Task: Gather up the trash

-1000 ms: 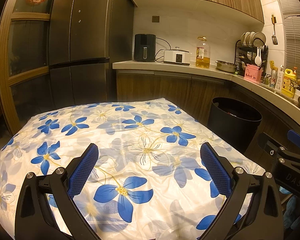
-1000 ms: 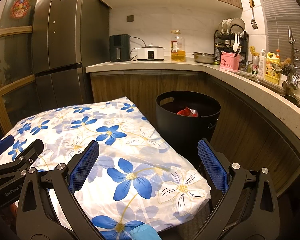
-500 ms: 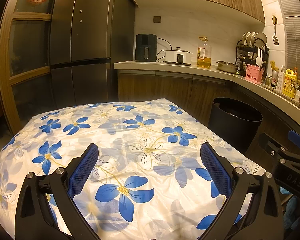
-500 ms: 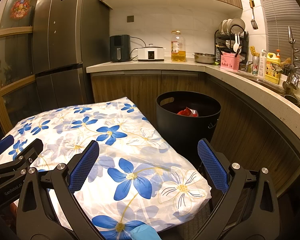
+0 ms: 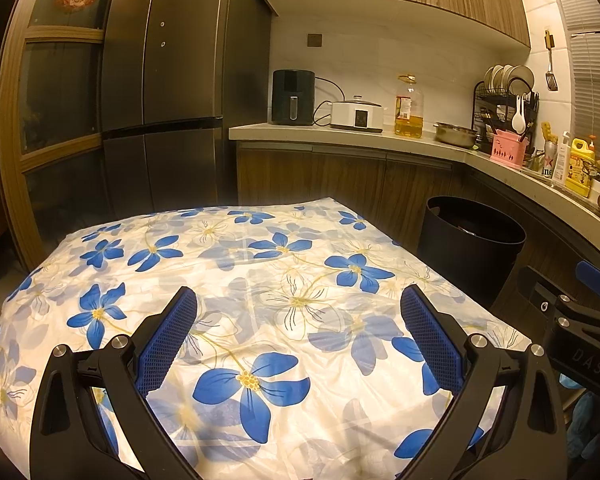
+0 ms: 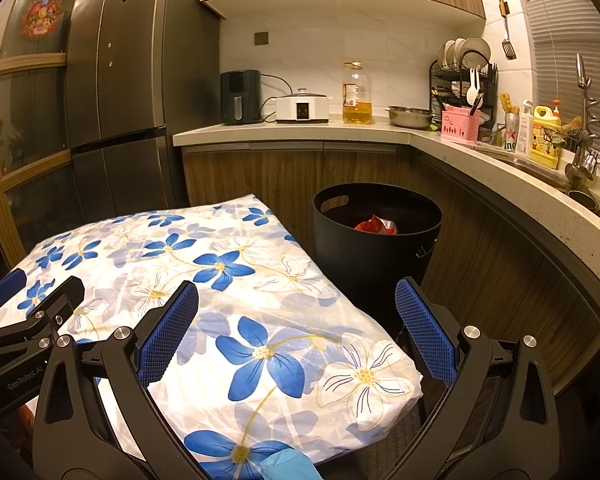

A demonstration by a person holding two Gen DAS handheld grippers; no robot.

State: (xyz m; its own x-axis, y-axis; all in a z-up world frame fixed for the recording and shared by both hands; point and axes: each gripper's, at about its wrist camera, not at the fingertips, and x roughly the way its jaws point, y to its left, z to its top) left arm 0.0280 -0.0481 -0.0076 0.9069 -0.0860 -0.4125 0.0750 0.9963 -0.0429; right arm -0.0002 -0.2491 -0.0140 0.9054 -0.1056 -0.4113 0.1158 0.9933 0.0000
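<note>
One table [image 5: 260, 280] under a white cloth with blue flowers fills our near view. One black bin [image 6: 376, 248] stands just beside its far right corner, against the wooden cabinets; red trash [image 6: 374, 225] lies inside it. Our two grippers hover over the cloth: left gripper [image 5: 298, 320] and right gripper [image 6: 296, 316], fingers spread wide on each, grasping nothing.

Glossy floral cloth [image 5: 260, 280], matt black plastic bin [image 6: 376, 248], wood-grain cabinets [image 6: 292, 176], speckled stone counter [image 6: 300, 130], brushed-metal fridge [image 5: 172, 80].
</note>
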